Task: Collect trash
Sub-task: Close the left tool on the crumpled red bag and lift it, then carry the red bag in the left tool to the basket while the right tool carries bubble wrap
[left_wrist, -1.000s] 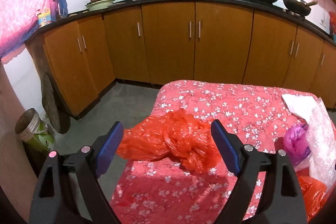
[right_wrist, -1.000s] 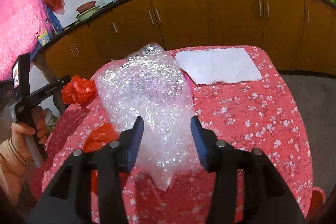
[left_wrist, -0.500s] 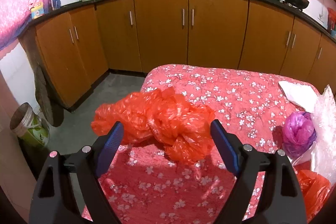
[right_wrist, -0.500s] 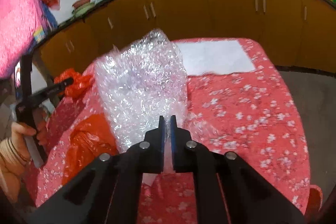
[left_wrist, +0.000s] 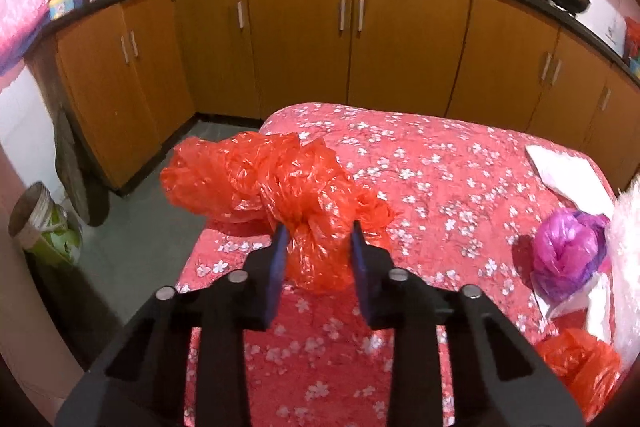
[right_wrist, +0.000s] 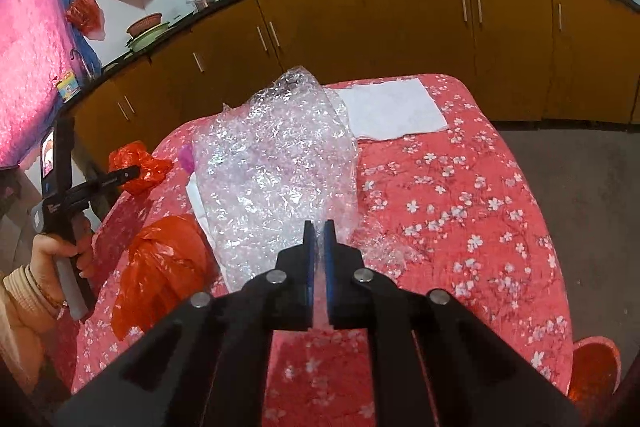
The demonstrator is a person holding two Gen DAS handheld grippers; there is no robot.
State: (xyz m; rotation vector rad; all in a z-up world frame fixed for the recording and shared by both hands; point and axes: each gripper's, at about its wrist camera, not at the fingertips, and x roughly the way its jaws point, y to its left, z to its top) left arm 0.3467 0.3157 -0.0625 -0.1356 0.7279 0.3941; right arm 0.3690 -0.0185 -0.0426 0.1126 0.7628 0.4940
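Observation:
My left gripper (left_wrist: 318, 239) is shut on a crumpled orange plastic bag (left_wrist: 272, 183) and holds it over the left edge of the table; both also show in the right wrist view, the gripper (right_wrist: 132, 171) and the bag (right_wrist: 138, 163). My right gripper (right_wrist: 319, 227) is shut on a sheet of clear bubble wrap (right_wrist: 276, 163), lifted off the table with its far end up. A second orange bag (right_wrist: 160, 263) lies beside it. A purple bag (left_wrist: 568, 255) lies at the right, partly hidden by the wrap.
The table has a red floral cloth (right_wrist: 460, 195). A white paper sheet (right_wrist: 392, 111) lies at its far end. Brown kitchen cabinets (left_wrist: 352, 47) run behind. A bucket (left_wrist: 40, 223) stands on the floor at the left. An orange object (right_wrist: 592, 371) shows at the lower right.
My left gripper closed on the orange bag and lifted it. My right gripper closed on the bubble wrap and raised it off the table.

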